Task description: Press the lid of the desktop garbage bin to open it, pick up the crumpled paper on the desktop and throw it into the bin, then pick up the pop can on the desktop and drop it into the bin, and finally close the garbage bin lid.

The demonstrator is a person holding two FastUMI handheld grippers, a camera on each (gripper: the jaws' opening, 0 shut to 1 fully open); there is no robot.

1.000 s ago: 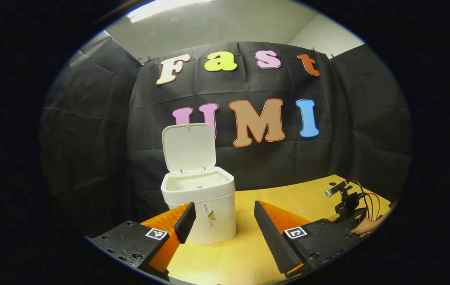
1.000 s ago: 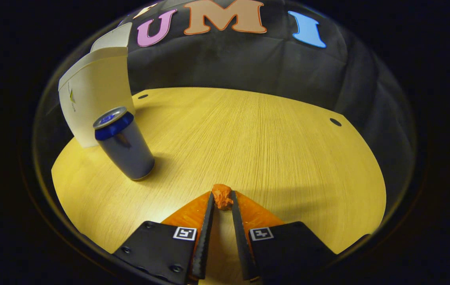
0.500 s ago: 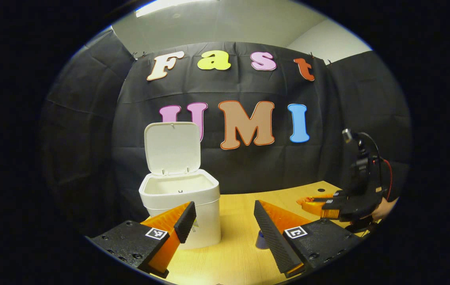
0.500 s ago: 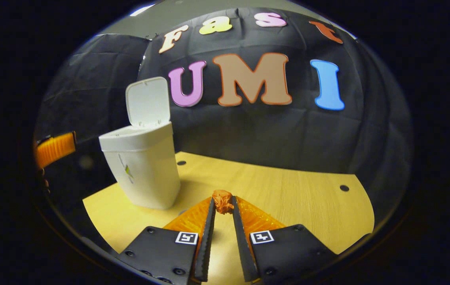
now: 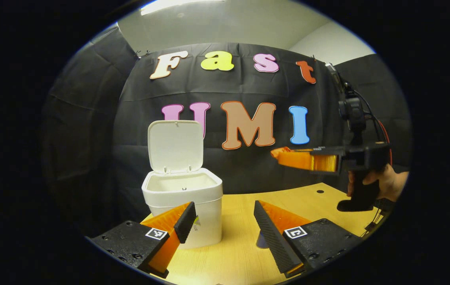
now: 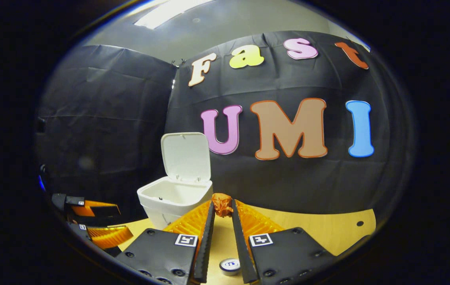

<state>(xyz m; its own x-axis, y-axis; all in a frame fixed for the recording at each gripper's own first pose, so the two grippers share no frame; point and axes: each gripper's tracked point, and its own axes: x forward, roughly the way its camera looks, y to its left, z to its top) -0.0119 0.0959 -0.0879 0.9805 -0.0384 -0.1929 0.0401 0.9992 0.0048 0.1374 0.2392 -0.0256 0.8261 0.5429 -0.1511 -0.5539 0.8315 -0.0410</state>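
The white bin (image 5: 183, 206) stands on the wooden table (image 5: 288, 198) with its lid (image 5: 175, 145) raised upright. My left gripper (image 5: 223, 215) is open just in front of the bin, holding nothing. Behind its right finger peeks part of the blue pop can (image 5: 261, 240). My right gripper (image 6: 222, 206) is shut on the orange crumpled paper (image 6: 222, 201), held high above the table, right of the bin (image 6: 173, 198) and short of its opening. The can's top (image 6: 229, 266) shows below its fingers. In the left gripper view, the right gripper (image 5: 288, 156) hovers at about lid height.
A hand (image 5: 383, 182) holds the right gripper's handle at the right. The left gripper (image 6: 94, 221) sits low, left of the bin, in the right gripper view. The black cloth wall stands close behind the bin. Bare tabletop (image 6: 327, 229) lies to the right.
My right gripper has lifted the crumpled paper from the table to about lid height and swung toward the bin. The left gripper has shifted slightly and stayed open.
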